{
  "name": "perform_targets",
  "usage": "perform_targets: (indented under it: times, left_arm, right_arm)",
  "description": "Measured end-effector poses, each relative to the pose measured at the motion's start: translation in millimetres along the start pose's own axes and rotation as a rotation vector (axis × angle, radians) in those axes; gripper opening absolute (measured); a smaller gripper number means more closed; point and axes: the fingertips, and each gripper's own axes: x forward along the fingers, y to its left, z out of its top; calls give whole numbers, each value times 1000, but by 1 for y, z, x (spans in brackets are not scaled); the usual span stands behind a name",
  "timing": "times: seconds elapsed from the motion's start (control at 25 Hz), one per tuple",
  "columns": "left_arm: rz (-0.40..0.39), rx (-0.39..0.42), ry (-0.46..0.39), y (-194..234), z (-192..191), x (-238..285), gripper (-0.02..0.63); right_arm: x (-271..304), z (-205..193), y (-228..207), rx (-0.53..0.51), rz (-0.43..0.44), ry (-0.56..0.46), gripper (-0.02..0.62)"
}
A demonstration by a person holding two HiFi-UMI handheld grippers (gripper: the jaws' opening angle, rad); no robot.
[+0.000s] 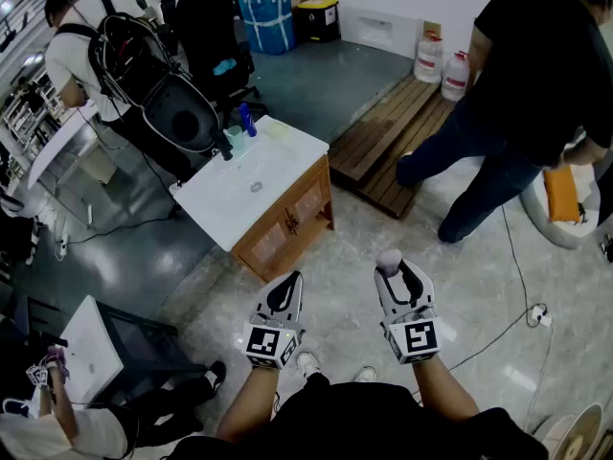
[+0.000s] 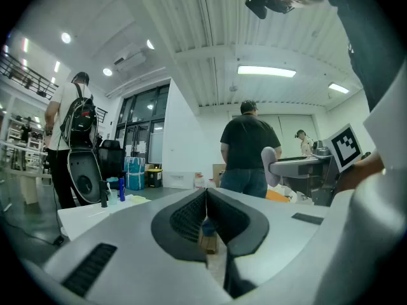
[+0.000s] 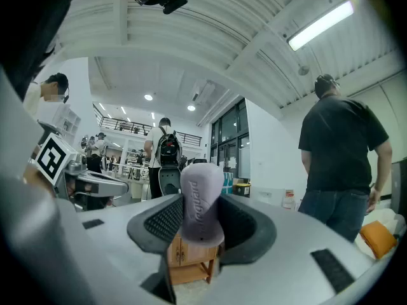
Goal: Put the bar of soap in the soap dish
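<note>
A: Soap bar point(image 3: 202, 199), where is it?
B: Standing upright in your right gripper point(image 1: 397, 281), pinched between both pads point(image 3: 164, 221), its lettered face showing.
A: And the left gripper point(image 1: 285, 290)?
B: Its jaws are pressed together on nothing. You hold both level over the tiled floor point(image 1: 460, 257), well apart from the white counter point(image 1: 215, 204) on its wooden cabinet point(image 1: 287, 223).
</note>
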Motion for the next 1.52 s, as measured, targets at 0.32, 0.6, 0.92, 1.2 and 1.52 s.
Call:
perform_targets:
  times: [0.32, 0.6, 0.92, 1.2, 1.52]
  left_arm:
    - [-6, 8, -8, 14, 3, 1, 21]
    - [-10, -10, 0, 39, -1, 0, 21]
    - [-53, -4, -22, 83, -4, 2, 21]
    - [-79, 0, -18, 112, -10, 7, 21]
    - [-64, -25, 1, 137, -15, 50, 21]
  right_arm:
    - [14, 5, 9, -10, -12, -10, 186]
    - [32, 10, 25, 14, -24, -27, 187]
    - [65, 19, 44, 5, -57, -26, 187]
    - [91, 20, 64, 4, -73, -36, 187]
    - [142, 18, 45, 10, -46, -43, 187]
